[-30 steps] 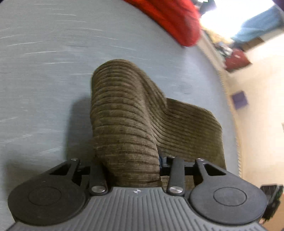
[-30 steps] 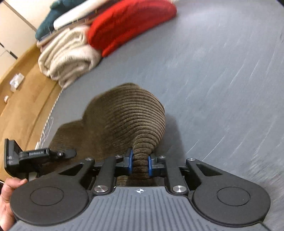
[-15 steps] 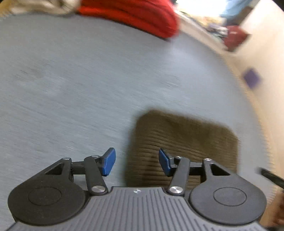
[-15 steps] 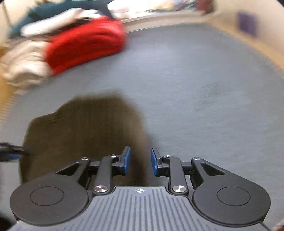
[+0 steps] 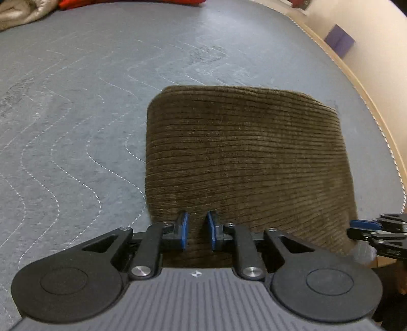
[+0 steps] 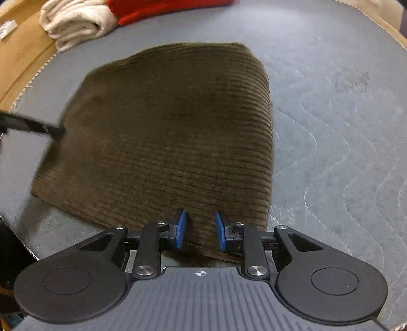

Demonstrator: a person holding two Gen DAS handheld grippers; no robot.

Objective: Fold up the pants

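Observation:
The brown corduroy pants (image 5: 244,157) lie folded into a flat rectangle on the grey quilted surface (image 5: 76,101). They also show in the right wrist view (image 6: 168,137). My left gripper (image 5: 198,230) is over the near left edge of the pants, its jaws a small gap apart with nothing pinched. My right gripper (image 6: 200,229) is over the near right edge, open and empty. Each gripper shows at the edge of the other's view: the right one (image 5: 379,230) and the left one (image 6: 30,126).
A red garment (image 6: 162,7) and a cream folded garment (image 6: 76,23) lie at the far side of the surface. The cream one also shows in the left wrist view (image 5: 23,12). A wooden rim (image 5: 356,84) borders the surface on the right.
One second ago both grippers held raised folds of the pants. They have let go, the pants now lie flat, and both grippers have drawn back to the near edge.

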